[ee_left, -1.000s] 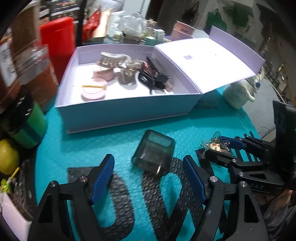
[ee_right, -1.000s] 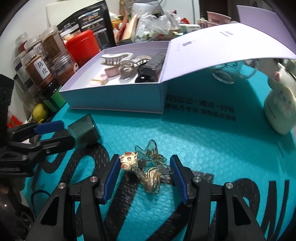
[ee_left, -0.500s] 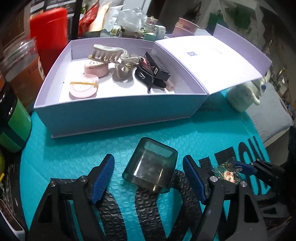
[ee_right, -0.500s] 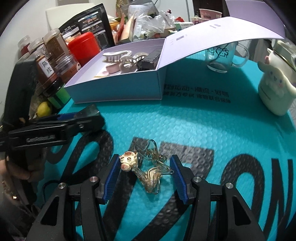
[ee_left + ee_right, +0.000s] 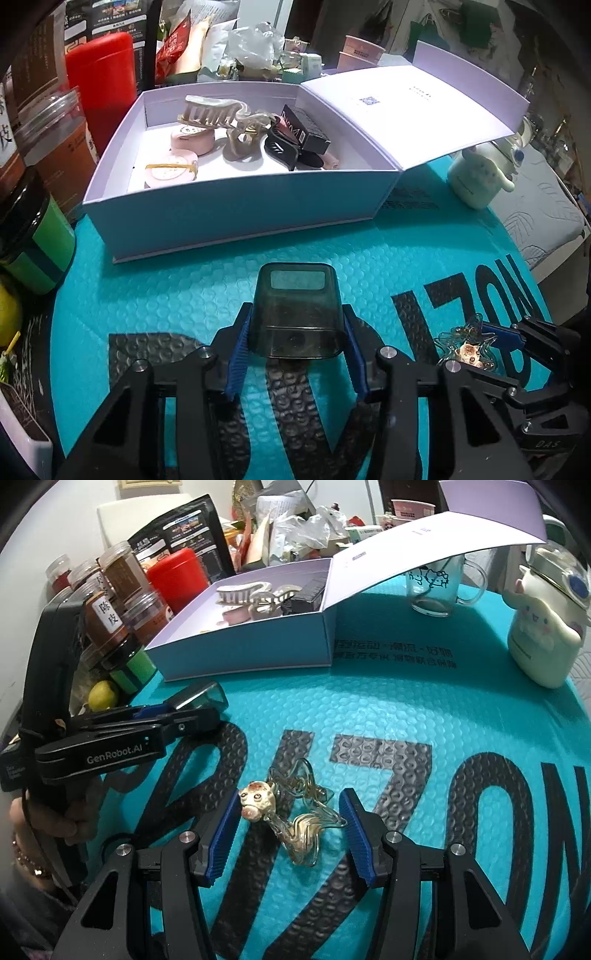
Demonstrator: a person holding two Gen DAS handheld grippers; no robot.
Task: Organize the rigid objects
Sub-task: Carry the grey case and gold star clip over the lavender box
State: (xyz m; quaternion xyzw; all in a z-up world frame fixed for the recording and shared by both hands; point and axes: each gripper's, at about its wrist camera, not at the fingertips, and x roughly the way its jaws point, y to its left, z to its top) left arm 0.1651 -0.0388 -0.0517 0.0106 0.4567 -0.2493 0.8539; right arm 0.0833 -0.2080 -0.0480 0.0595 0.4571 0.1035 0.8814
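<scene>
My left gripper (image 5: 297, 354) is shut on a smoky grey plastic box (image 5: 297, 314), held just above the teal mat; it also shows in the right wrist view (image 5: 199, 701). My right gripper (image 5: 284, 830) is open around a clear hair claw with a small animal head (image 5: 291, 812) that lies on the mat; the claw also shows in the left wrist view (image 5: 467, 345). An open lavender box (image 5: 236, 214) behind holds hair claws, pink tins and a black case.
Jars (image 5: 110, 602), a red canister (image 5: 99, 77), a green-banded jar (image 5: 33, 240) and a lemon stand at the left. A cream character pot (image 5: 543, 635) and a glass mug (image 5: 436, 587) stand at the right. The box lid (image 5: 413, 110) leans open to the right.
My left gripper moved forward and closed on the grey box, which was lying loose between open fingers. My right gripper stayed open around the claw.
</scene>
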